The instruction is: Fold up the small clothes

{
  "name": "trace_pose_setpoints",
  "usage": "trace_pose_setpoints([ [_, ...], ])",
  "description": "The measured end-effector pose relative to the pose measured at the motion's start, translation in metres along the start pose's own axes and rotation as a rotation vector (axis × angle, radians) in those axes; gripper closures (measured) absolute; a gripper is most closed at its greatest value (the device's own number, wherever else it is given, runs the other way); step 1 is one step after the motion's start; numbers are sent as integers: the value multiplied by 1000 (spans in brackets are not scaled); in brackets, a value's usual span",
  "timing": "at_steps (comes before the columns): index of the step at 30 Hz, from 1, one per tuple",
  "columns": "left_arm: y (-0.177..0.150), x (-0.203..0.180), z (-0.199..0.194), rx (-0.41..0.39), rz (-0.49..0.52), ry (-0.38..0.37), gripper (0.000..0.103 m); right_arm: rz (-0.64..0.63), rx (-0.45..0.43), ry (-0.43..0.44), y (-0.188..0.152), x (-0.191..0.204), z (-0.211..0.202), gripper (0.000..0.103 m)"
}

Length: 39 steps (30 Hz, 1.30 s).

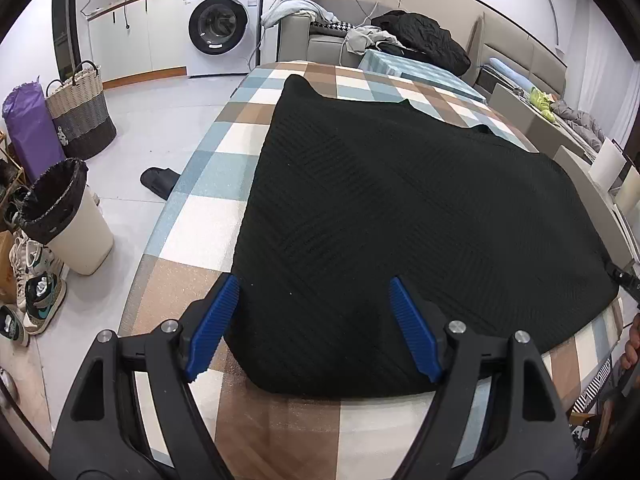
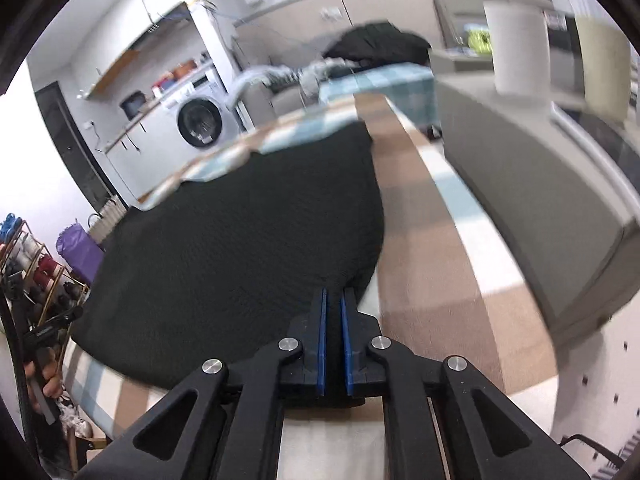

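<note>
A black knitted garment [image 1: 400, 208] lies spread flat on the checked table [image 1: 224, 148]. My left gripper [image 1: 314, 292] is open, its blue fingers [image 1: 216, 320] straddling the garment's near left corner, just above the cloth. In the right wrist view the same garment [image 2: 240, 232] fills the middle. My right gripper [image 2: 333, 300] is shut on the garment's near right edge, a thin fold of black cloth between its blue pads. That view is blurred by motion.
Left of the table on the floor stand a lined bin [image 1: 68, 220], a woven basket [image 1: 80, 116], a black slipper [image 1: 158, 182] and shoes [image 1: 38, 292]. A washing machine [image 1: 222, 24] and a sofa with clothes [image 1: 420, 40] are behind. A grey bench [image 2: 540, 208] runs along the table's right.
</note>
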<state>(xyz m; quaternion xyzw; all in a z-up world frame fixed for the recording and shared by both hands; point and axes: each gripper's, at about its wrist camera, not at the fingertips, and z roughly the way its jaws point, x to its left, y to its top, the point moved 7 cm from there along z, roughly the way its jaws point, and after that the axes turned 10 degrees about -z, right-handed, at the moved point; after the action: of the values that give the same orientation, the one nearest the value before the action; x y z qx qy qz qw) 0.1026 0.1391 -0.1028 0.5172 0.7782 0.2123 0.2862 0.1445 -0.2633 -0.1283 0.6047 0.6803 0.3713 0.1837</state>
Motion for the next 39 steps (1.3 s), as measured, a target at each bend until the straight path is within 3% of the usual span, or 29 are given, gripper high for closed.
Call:
trace_pose_setpoints([
  [1, 0, 0, -1, -3, 0, 4, 27, 4, 6, 2, -1, -1, 1, 96],
  [6, -2, 3, -8, -11, -21, 0, 27, 24, -11, 23, 0, -1, -6, 76],
  [9, -6, 0, -14, -21, -14, -11, 27, 2, -33, 12, 2, 4, -11, 72],
  [12, -8, -5, -19, -35, 19, -13, 27, -38, -21, -8, 0, 10, -12, 55],
  [14, -10, -8, -19, -34, 29, -16, 27, -51, -6, -30, -3, 9, -11, 50],
  [20, -16, -10, -12, -9, 36, -12, 27, -33, 14, -21, -10, 5, -3, 50],
  [24, -15, -9, -12, -8, 37, -13, 27, -99, -19, -33, -5, 17, -4, 90],
  [27, -15, -9, -12, -11, 32, -12, 27, -153, -66, 36, 0, 34, -17, 96],
  [30, -14, -7, -11, -9, 28, -14, 27, -174, -76, 13, 3, 35, -23, 97],
  [35, -13, -4, -11, -12, 24, -10, 27, -110, 10, -73, -6, 11, -8, 95],
  [38, -13, -6, -11, -12, 27, -21, 27, -88, -3, -49, -4, 9, -10, 84],
  [39, -15, -7, -12, -12, 31, -25, 27, -59, -11, -18, -3, 7, -10, 75],
])
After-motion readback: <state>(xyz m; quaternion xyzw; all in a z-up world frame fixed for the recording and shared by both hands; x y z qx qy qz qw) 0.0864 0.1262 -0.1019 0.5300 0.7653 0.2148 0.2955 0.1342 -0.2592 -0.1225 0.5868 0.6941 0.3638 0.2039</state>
